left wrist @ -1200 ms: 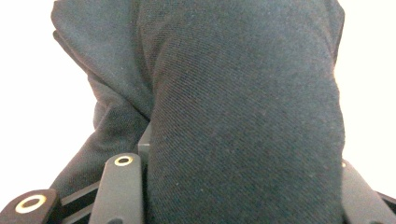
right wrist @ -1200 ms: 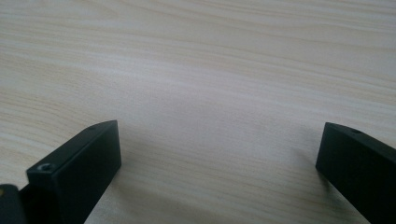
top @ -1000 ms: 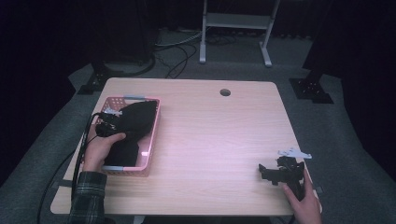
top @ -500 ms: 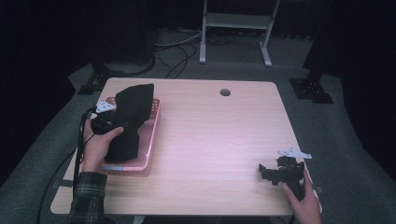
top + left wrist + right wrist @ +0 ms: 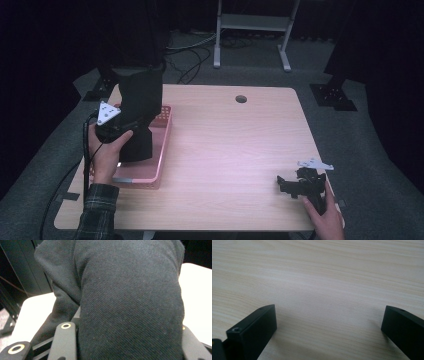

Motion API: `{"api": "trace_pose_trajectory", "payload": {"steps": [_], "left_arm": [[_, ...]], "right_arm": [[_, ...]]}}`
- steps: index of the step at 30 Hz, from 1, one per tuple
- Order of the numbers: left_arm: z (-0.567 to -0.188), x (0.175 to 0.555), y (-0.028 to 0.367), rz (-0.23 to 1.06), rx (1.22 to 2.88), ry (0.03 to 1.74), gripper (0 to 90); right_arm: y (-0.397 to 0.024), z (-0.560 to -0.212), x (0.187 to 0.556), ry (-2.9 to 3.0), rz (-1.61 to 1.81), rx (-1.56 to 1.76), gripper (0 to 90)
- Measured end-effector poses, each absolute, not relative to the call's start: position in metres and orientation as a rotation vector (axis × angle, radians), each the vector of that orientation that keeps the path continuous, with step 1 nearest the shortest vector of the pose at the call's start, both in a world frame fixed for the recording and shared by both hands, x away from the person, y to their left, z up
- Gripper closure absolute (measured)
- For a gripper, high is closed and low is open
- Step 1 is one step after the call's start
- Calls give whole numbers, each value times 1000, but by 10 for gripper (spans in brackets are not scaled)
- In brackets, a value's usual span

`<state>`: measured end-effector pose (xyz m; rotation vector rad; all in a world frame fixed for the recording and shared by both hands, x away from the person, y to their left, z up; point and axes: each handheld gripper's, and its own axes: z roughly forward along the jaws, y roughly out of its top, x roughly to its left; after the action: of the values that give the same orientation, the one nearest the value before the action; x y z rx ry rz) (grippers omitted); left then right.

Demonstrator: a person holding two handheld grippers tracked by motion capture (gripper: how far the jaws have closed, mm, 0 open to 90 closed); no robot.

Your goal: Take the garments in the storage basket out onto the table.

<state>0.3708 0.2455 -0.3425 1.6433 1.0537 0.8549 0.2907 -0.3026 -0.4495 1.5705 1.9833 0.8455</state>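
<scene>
On the wooden table [image 5: 230, 150] stands a pink basket [image 5: 161, 150], above which the left gripper [image 5: 117, 125] holds a black cloth [image 5: 140, 105] clamped between its jaws, while the right gripper [image 5: 295, 184] rests with jaws wide apart.

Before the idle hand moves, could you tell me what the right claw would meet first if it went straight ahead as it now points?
Probably the table: the open right claw looks slightly downward over bare wood, with nothing between its jaws, though depth is hard to judge.

Bare tabletop [image 5: 235, 150] mid-table, pink basket [image 5: 161, 150] and black cloth [image 5: 140, 100] blocking left
</scene>
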Motion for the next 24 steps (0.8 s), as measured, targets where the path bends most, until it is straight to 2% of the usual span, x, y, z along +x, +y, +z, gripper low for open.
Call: {"api": "trace_pose_trajectory", "payload": {"steps": [10, 24], "left_arm": [[-331, 358, 239, 996, 1490, 979, 482], [-318, 349, 239, 995, 1454, 988, 484]], "right_arm": [[-303, -449, 291, 1983, 846, 1571, 0], [-303, -450, 291, 1984, 846, 1570, 0]]}}
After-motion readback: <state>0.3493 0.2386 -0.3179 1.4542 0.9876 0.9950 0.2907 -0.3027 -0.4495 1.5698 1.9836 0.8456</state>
